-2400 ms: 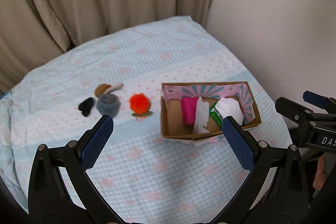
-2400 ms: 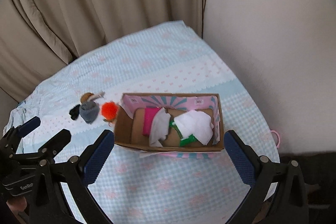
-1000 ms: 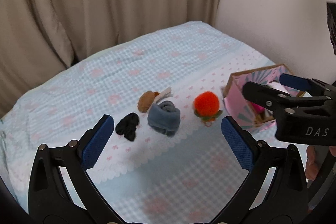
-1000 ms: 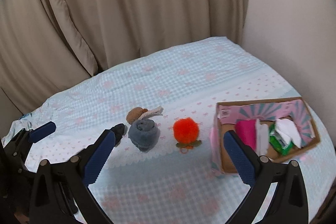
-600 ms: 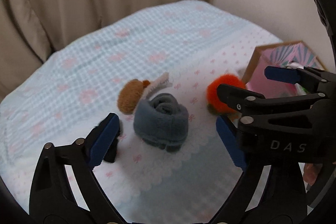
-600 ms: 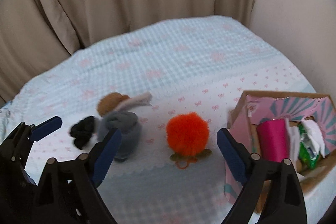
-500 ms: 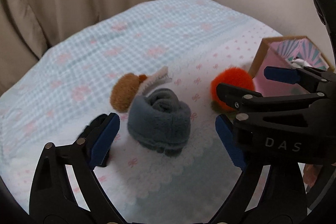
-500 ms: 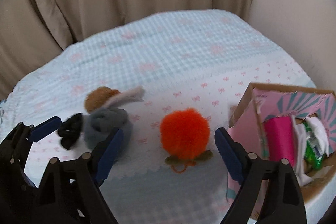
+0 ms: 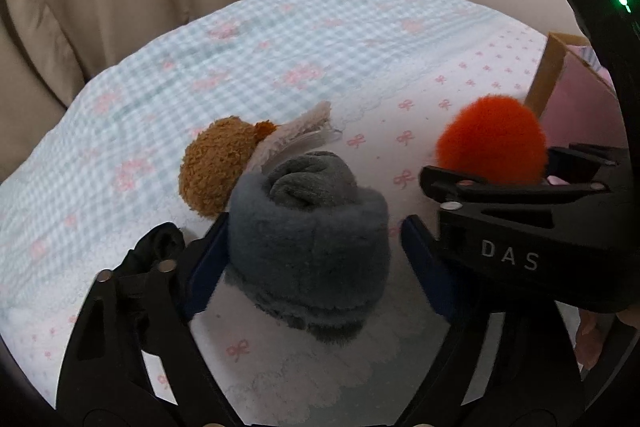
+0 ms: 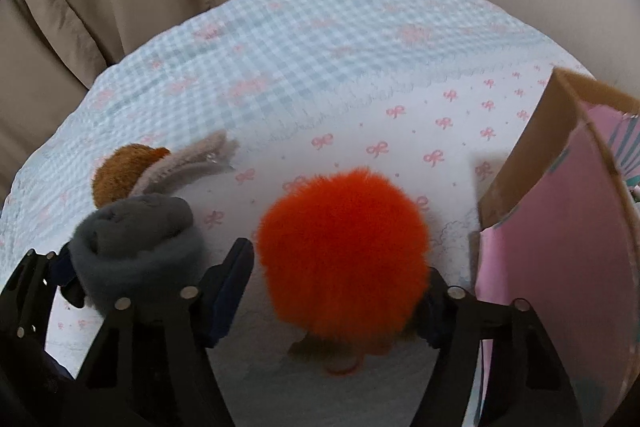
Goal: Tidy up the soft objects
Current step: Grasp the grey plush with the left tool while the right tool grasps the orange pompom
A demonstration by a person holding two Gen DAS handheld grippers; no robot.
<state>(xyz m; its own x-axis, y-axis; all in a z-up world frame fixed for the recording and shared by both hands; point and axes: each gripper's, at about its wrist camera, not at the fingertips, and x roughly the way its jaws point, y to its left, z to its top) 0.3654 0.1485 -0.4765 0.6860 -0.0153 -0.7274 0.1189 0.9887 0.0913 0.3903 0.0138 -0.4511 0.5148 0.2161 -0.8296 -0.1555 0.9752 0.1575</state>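
A grey rolled fleece sock (image 9: 308, 243) lies on the checked bedspread, between the blue pads of my left gripper (image 9: 316, 267). Its jaws are closing: the left pad is at the roll's side, and a thin gap shows at the right pad. An orange pom-pom (image 10: 340, 259) sits between the pads of my right gripper (image 10: 332, 297), which is closing too, with its pads at the edge of the fur. The right gripper's body also fills the right side of the left wrist view, in front of the orange pom-pom (image 9: 492, 143).
A brown fuzzy ball with a beige strip (image 9: 220, 167) lies just behind the grey roll. A black cloth item (image 9: 156, 247) sits by my left finger. An open pink cardboard box (image 10: 560, 227) stands right of the pom-pom. Curtains and a wall border the bed.
Both grippers have dropped toward the bed and closed in. The left jaws have narrowed around the grey roll, and the right jaws around the orange pom-pom.
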